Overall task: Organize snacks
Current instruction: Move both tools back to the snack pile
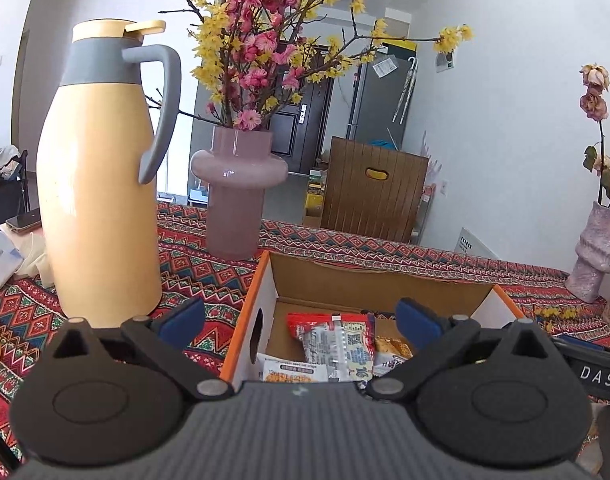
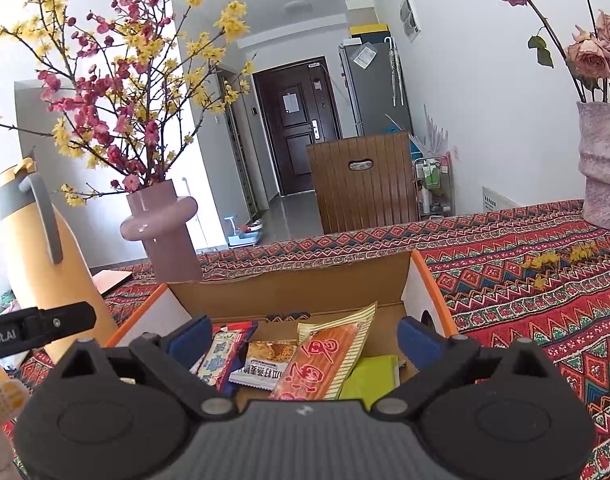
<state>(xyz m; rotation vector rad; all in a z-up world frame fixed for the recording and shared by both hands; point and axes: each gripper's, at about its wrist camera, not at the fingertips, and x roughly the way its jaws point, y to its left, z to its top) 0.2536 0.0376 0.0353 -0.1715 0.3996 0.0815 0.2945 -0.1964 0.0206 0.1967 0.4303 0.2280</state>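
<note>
An open cardboard box [image 1: 365,284] with orange edges sits on the patterned tablecloth. Several snack packets lie in it: a red-and-white one [image 1: 337,344] and a small pale one [image 1: 295,372]. In the right wrist view the box [image 2: 289,288] holds an orange striped packet [image 2: 325,364], a blue-and-red packet [image 2: 225,352], a beige packet [image 2: 265,360] and a green one [image 2: 373,376]. My left gripper [image 1: 301,316] hangs open over the box's near left side. My right gripper [image 2: 305,332] hangs open over the near right side. Neither holds anything.
A tall yellow thermos jug [image 1: 97,184] and a pink vase of blossom branches [image 1: 237,196] stand left of the box. A textured vase of dried roses [image 2: 603,168] stands at the right. A wooden chair back [image 2: 361,180] rises behind the table's far edge.
</note>
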